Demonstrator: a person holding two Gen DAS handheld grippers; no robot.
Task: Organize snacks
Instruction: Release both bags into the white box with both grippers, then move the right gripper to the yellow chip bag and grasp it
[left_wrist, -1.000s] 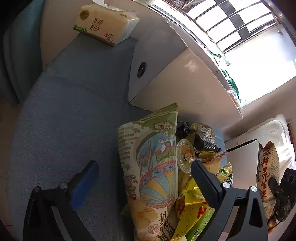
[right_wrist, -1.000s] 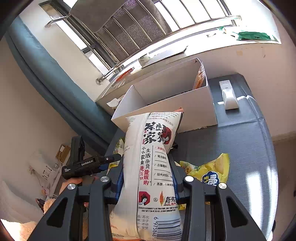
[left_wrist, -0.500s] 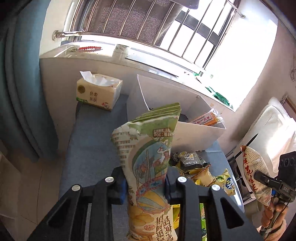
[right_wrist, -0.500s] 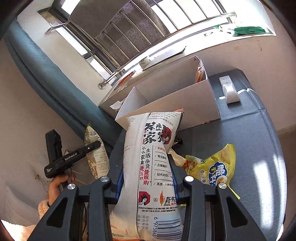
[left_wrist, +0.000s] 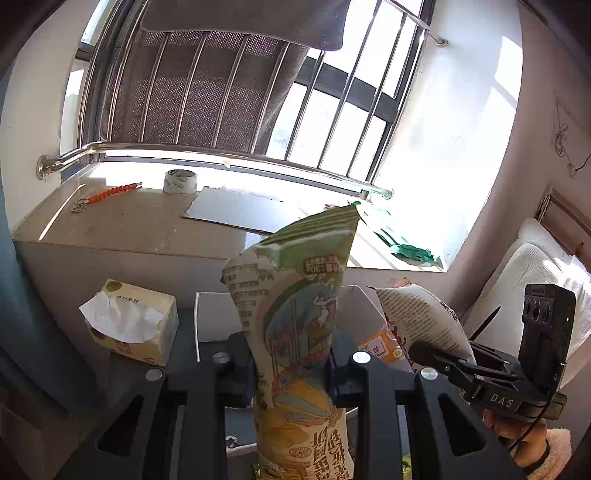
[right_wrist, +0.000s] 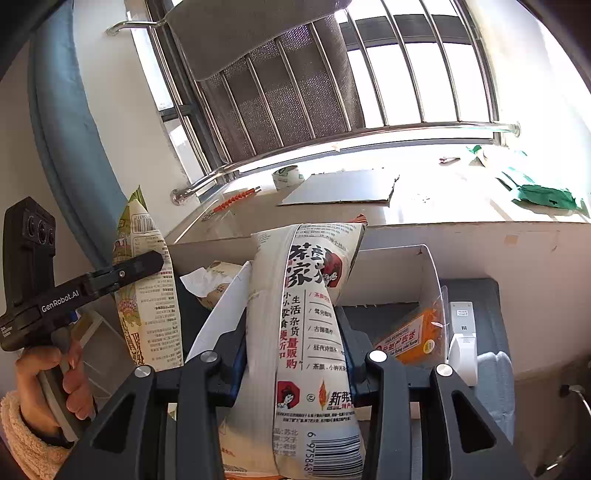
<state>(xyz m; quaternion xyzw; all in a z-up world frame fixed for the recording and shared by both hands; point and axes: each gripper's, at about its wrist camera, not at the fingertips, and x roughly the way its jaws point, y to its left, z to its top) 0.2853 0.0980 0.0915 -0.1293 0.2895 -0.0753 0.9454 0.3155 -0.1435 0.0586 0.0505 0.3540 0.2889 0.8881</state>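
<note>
My left gripper (left_wrist: 291, 365) is shut on a green and cream chip bag (left_wrist: 299, 314) and holds it upright in the air; it also shows in the right wrist view (right_wrist: 147, 288). My right gripper (right_wrist: 293, 354) is shut on a white snack bag (right_wrist: 303, 332) with black and red print, also seen in the left wrist view (left_wrist: 421, 325). Both bags hang in front of a white cardboard box (right_wrist: 428, 273) that holds an orange packet (right_wrist: 410, 339).
A tissue pack (left_wrist: 129, 325) lies left of the box. A white device (right_wrist: 461, 339) stands right of it. The windowsill (left_wrist: 129, 221) behind carries a tape roll (left_wrist: 180, 181) and a cardboard sheet (right_wrist: 343, 188). A white cushion (left_wrist: 539, 266) is at right.
My left gripper closed on the chip bag and lifted it off the snack pile toward the box. My right gripper rose with the white bag and came closer to the box.
</note>
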